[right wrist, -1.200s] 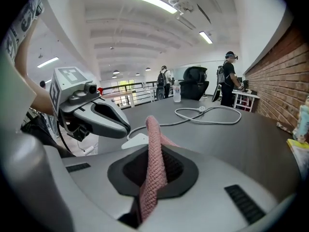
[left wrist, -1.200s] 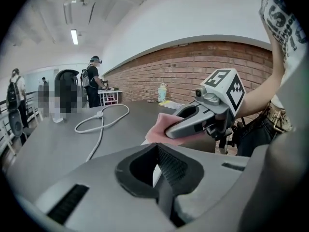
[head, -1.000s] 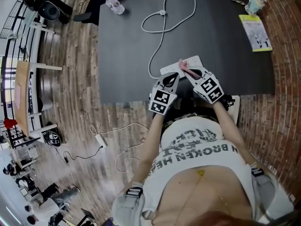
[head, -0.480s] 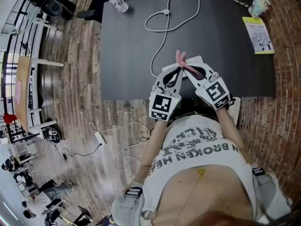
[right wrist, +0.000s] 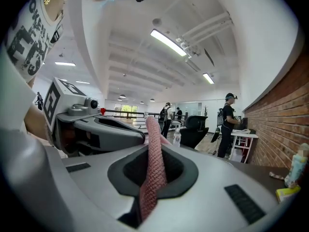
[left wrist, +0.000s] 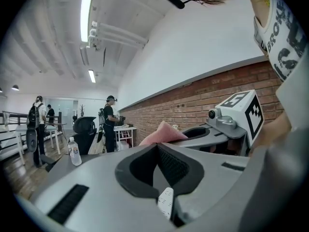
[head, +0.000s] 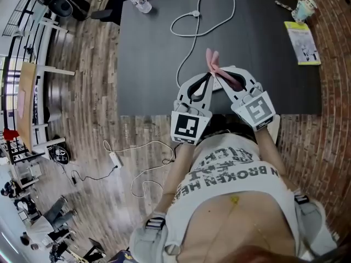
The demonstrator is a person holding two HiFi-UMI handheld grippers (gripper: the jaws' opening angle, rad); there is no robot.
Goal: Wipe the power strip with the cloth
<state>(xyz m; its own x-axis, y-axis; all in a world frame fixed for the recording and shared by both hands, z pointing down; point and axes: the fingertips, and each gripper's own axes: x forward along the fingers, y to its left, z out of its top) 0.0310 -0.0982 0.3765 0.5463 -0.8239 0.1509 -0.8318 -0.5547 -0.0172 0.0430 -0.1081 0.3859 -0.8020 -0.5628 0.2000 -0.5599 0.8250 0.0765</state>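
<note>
To wipe well, I'd say the right gripper (head: pixel 224 76) should tip down until the loose end of the pink cloth (head: pixel 212 60) lies flat on the strip, then drag it lengthwise. Its jaws are clamped on the cloth, which pokes out past the tips above the black table (head: pixel 148 64). The left gripper (head: pixel 204 80) is closed, holding nothing I can name. I can't pick out the power strip. It is probably under both raised grippers at the table's near edge, where its white cord (head: pixel 196 15) leads.
</note>
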